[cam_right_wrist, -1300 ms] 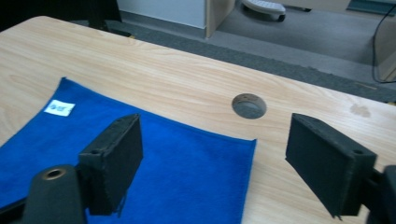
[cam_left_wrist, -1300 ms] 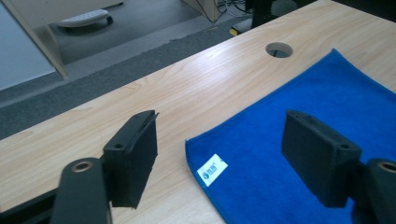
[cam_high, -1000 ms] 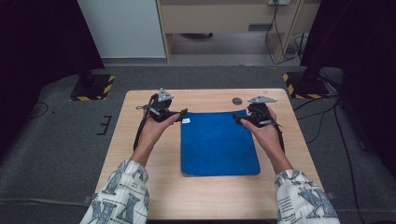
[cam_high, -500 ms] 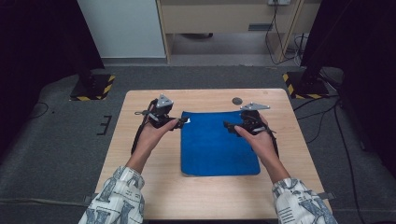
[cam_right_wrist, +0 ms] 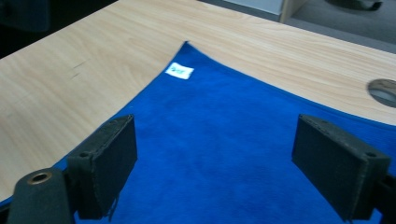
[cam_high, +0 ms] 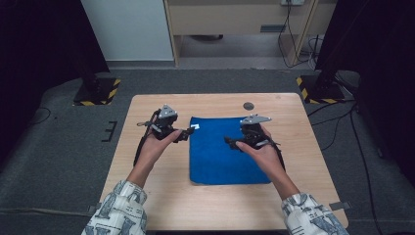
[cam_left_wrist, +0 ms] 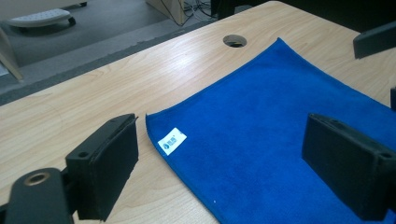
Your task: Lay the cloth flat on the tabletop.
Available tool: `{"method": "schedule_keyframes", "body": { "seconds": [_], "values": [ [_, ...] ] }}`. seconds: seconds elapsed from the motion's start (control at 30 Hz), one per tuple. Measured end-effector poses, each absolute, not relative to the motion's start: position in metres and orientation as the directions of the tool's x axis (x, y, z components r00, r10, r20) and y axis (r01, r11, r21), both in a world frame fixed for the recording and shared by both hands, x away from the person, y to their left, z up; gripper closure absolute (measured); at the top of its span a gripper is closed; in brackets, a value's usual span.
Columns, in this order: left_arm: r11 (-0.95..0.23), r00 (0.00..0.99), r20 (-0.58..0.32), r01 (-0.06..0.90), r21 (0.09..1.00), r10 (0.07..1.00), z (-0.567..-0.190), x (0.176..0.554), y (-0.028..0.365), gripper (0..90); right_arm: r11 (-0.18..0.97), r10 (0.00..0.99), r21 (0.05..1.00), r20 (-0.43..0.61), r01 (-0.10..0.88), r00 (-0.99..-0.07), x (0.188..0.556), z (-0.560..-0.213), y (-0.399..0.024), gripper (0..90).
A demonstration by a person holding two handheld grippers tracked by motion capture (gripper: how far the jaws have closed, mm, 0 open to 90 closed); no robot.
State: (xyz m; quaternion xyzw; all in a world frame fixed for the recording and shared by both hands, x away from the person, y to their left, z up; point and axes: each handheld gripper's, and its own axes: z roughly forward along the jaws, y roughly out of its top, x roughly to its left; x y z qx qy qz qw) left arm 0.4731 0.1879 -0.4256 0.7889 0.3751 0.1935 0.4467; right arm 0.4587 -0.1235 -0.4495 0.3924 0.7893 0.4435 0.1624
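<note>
A blue cloth (cam_high: 225, 152) lies flat in the middle of the wooden table (cam_high: 147, 196), with a white label (cam_high: 195, 127) at its far left corner. My left gripper (cam_high: 188, 134) hovers just off that corner, its jaws open and just widened, nothing gripped. In the left gripper view the label (cam_left_wrist: 172, 141) and the cloth's edge (cam_left_wrist: 280, 116) lie on the table under the gap of my left gripper (cam_left_wrist: 222, 140). My right gripper (cam_high: 230, 143) is open over the cloth's far half. The right gripper view shows my right gripper (cam_right_wrist: 215, 140) above blue cloth (cam_right_wrist: 224, 140), the label (cam_right_wrist: 180, 71) farther off.
A round cable hole (cam_high: 248, 105) sits in the table beyond the cloth's far edge. Bare wood runs along both sides of the cloth and in front of it. Grey carpet, black stand feet with striped tape (cam_high: 100, 91) and a cabinet are past the table.
My right gripper has moved left from the cloth's far right corner to over the cloth. My left gripper has shifted slightly nearer and lower by the labelled corner.
</note>
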Motion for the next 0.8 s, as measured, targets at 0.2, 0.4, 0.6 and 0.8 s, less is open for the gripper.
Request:
{"method": "schedule_keyframes", "body": {
  "seconds": [0.2,0.4,0.6,0.8],
  "values": [
    [-0.319,0.631,-0.026,0.427,0.846,0.776,-0.429,0.472,0.195,9.1,0.332,0.722,0.829,0.084,0.45,-0.687,0.449,-0.449,-0.105,17.9],
    [-0.298,0.612,-0.047,0.449,0.842,0.79,-0.438,0.472,0.202,8.6,0.355,0.69,0.828,0.082,0.434,-0.72,0.441,-0.453,-0.091,19.3],
    [-0.278,0.594,-0.069,0.472,0.837,0.801,-0.447,0.468,0.209,8.6,0.382,0.66,0.825,0.072,0.417,-0.748,0.435,-0.454,-0.08,19.4],
    [-0.284,0.563,-0.057,0.5,0.818,0.825,-0.459,0.467,0.216,8.6,0.403,0.645,0.817,0.065,0.412,-0.762,0.429,-0.457,-0.071,22.1]
  ]
}}
